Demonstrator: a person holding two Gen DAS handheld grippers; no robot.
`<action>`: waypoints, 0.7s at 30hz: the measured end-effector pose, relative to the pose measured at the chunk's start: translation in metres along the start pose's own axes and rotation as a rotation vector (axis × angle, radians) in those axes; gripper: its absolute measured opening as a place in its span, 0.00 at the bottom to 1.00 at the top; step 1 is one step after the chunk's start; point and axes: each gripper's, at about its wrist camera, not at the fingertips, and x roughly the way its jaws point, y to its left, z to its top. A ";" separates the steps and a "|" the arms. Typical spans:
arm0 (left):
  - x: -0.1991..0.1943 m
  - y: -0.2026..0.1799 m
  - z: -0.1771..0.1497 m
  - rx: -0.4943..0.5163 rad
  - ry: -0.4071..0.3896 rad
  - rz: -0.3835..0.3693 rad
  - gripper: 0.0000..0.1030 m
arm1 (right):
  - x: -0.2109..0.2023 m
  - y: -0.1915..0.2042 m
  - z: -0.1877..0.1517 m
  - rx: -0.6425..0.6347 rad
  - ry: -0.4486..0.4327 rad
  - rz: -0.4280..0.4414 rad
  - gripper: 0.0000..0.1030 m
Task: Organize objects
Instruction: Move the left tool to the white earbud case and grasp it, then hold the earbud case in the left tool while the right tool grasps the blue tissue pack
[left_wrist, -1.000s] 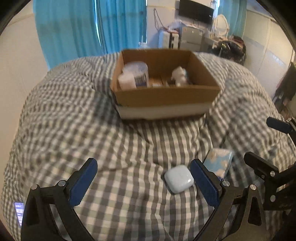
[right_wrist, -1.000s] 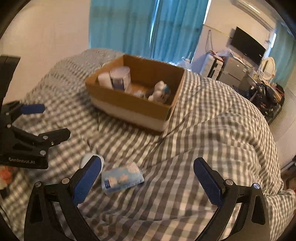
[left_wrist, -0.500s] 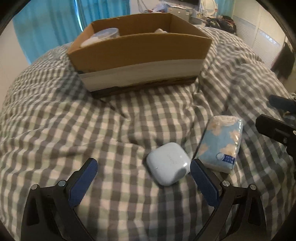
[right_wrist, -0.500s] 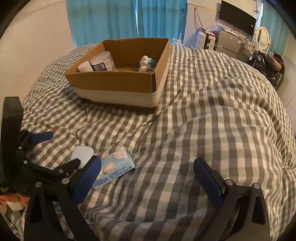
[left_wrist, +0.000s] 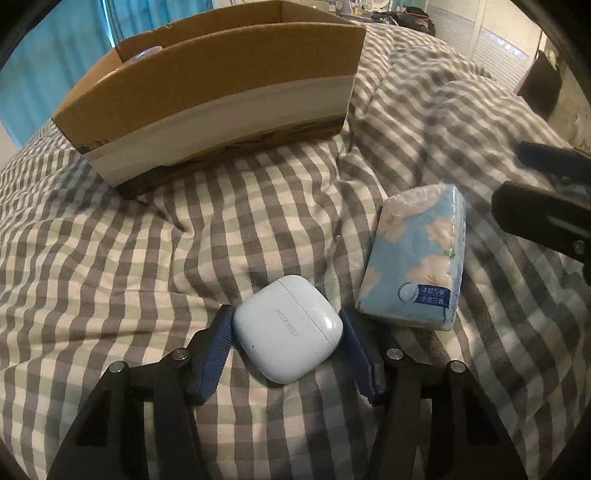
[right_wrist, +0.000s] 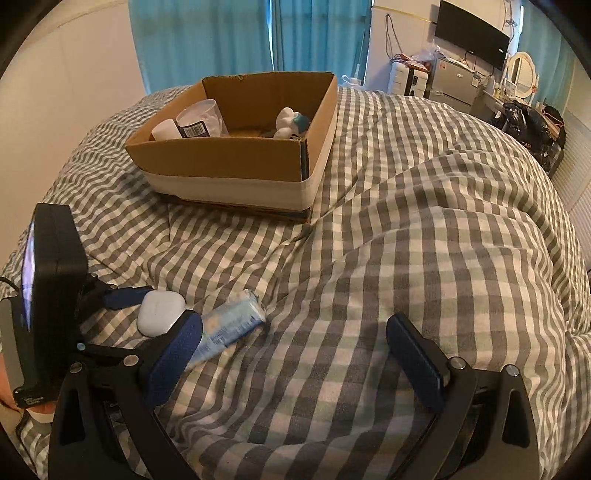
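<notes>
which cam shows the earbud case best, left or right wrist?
Left wrist: the earbud case sits close, lid seam and logo readable, between the left gripper pads. Right wrist shows it small, low left, partly behind its own finger.

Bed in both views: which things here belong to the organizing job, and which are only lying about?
Belonging to the job:
- earbud case, between the pads of the left hand-held gripper, which have just been closing
- tissue pack, beside the case
- cardboard box, already holding items

Only lying about:
- television
- mirror
- black bags
</notes>
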 end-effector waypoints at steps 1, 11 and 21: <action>-0.002 0.002 -0.001 -0.011 0.000 -0.002 0.57 | 0.000 0.000 0.000 -0.001 0.000 -0.001 0.97; -0.054 0.034 -0.009 -0.141 -0.095 0.091 0.57 | -0.003 0.014 0.001 -0.065 -0.015 -0.015 0.97; -0.052 0.050 -0.011 -0.192 -0.104 0.098 0.57 | 0.033 0.064 0.001 -0.295 0.108 0.018 0.97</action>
